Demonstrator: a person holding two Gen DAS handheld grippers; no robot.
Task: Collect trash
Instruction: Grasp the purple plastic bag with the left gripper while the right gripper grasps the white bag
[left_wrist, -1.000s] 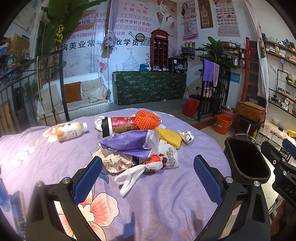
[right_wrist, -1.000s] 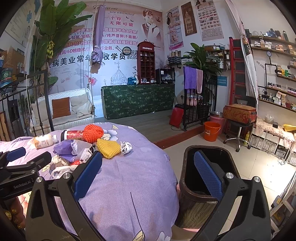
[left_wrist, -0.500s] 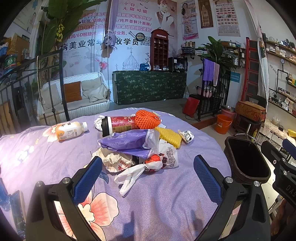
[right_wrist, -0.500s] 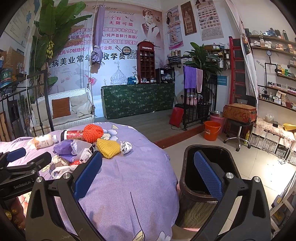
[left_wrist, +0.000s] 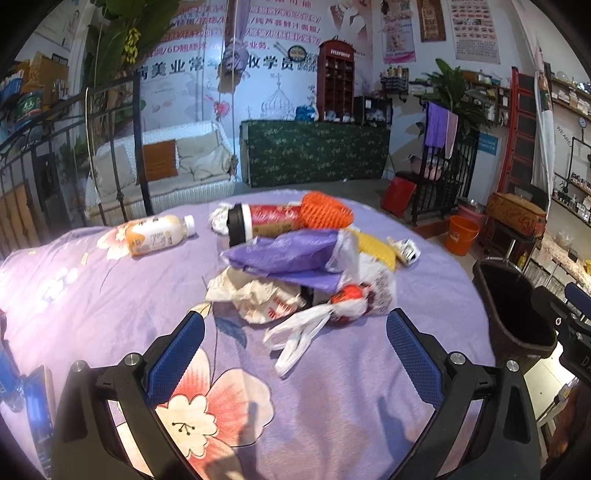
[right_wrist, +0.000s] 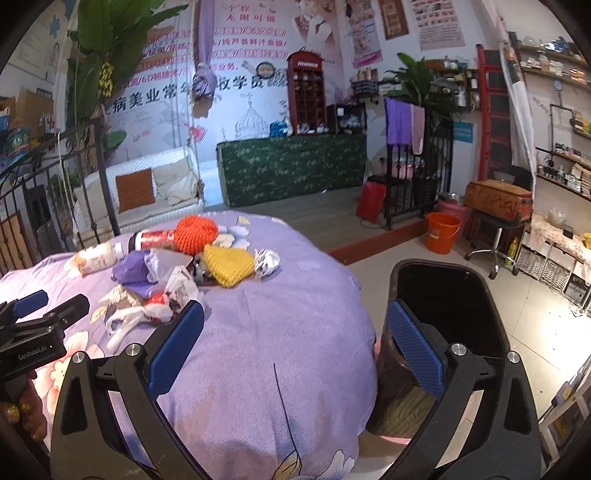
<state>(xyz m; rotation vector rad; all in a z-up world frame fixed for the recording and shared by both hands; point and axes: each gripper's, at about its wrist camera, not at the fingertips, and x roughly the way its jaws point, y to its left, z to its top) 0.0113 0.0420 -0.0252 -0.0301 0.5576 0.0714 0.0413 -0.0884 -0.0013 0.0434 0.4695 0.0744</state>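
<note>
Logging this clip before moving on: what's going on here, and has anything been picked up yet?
A person holds two grippers over a round table with a purple floral cloth. Nothing is picked up: the left gripper and the right gripper are both open and empty. The trash lies heaped mid-table: a purple bag, white plastic bag, crumpled wrapper, orange net, yellow net and a drink bottle off to one side. A dark bin stands beside the table, on the right.
</note>
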